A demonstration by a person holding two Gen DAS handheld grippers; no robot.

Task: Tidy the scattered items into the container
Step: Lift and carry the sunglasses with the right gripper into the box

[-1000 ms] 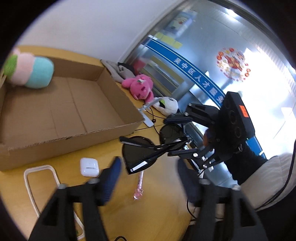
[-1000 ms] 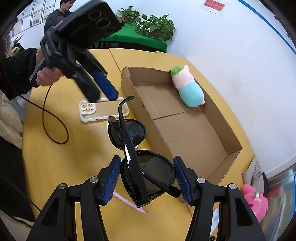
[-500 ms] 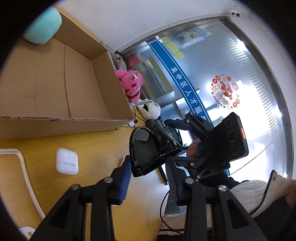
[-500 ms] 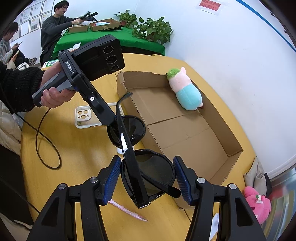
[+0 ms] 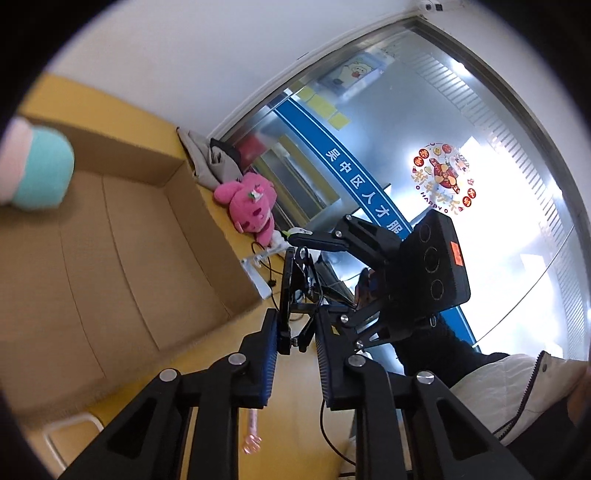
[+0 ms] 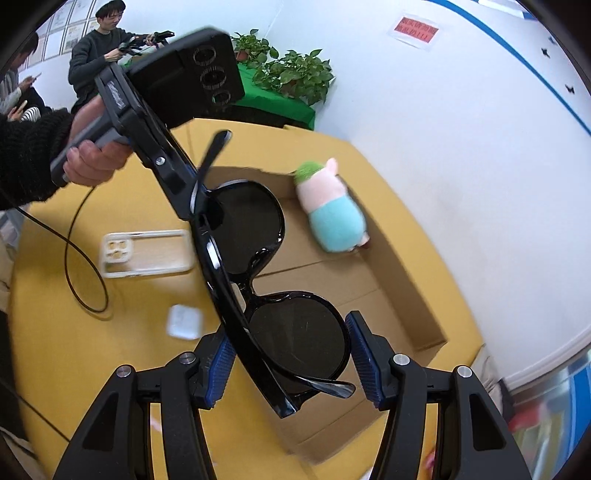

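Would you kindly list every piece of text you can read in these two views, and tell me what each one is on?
"吴中区人才服" – white characters on the blue band across the glass door; the band runs on behind the right gripper.
"HAPPY" – on the round festive sticker on the glass; its Chinese characters are too blurred.
Red wall notice: too small to read.
Left gripper handle lettering: blurred.

A: Occlusions noted?
B: The sunglasses (image 6: 258,280) cover part of the cardboard box (image 6: 402,280) floor. The plush toy (image 5: 33,173) is cut off at the frame edge.
A: Blur?
B: The earbud case (image 6: 183,321) is smeared, apparently closed; lid seam unreadable.
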